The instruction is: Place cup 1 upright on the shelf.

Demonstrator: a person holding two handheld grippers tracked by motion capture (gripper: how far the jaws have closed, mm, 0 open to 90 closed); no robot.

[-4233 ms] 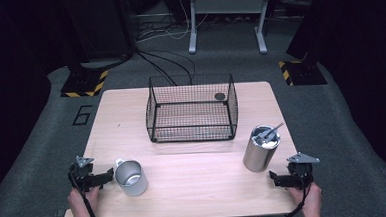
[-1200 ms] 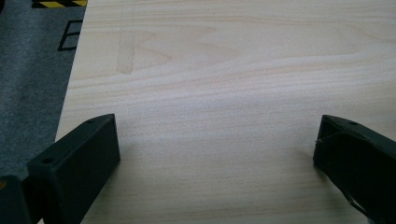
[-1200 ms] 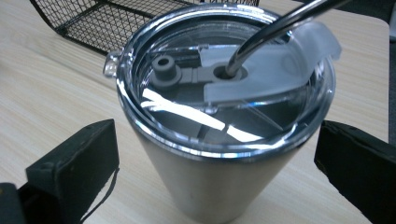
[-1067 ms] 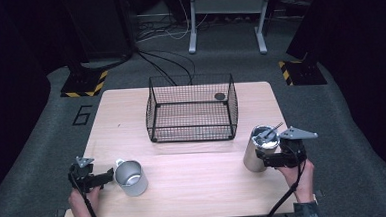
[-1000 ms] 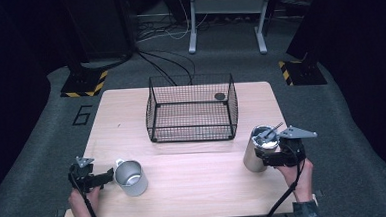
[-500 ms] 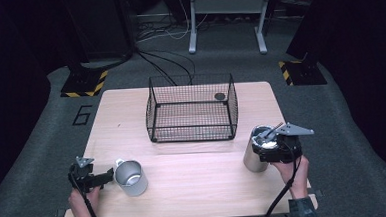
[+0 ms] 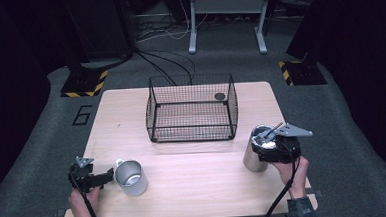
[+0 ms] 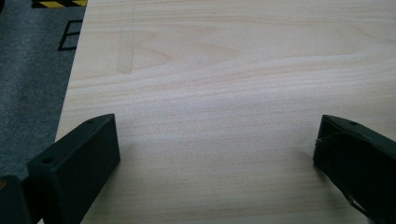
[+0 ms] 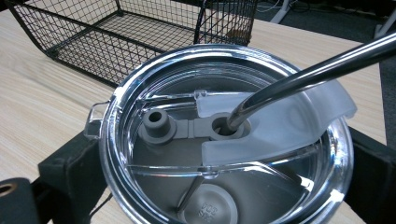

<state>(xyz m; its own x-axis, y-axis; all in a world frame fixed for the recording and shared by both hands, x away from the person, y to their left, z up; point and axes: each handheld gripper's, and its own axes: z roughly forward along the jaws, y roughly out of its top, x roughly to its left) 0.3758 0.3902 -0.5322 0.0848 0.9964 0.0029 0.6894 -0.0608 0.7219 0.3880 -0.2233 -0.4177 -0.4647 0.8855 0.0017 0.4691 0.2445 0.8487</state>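
A steel tumbler (image 7: 253, 161) with a clear lid (image 9: 219, 140) and a metal straw (image 9: 317, 70) stands at the table's right. My right gripper (image 7: 272, 147) is open at lid height, one black jaw on each side of the rim (image 9: 219, 158). A steel mug (image 7: 130, 178) sits at the front left, its handle toward the far left. Just left of the mug my left gripper (image 7: 98, 177) rests low. In the left gripper view its jaws stand wide open over bare wood (image 8: 217, 154).
A black wire basket (image 7: 191, 108) stands at the middle back of the wooden table (image 7: 195, 188), with a small dark round thing (image 7: 220, 96) in its far right corner. Dark carpet surrounds the table; cables and stand legs lie beyond.
My right gripper has come up from the table's front right edge to the tumbler and now straddles its lid. The left gripper and the mug have stayed put.
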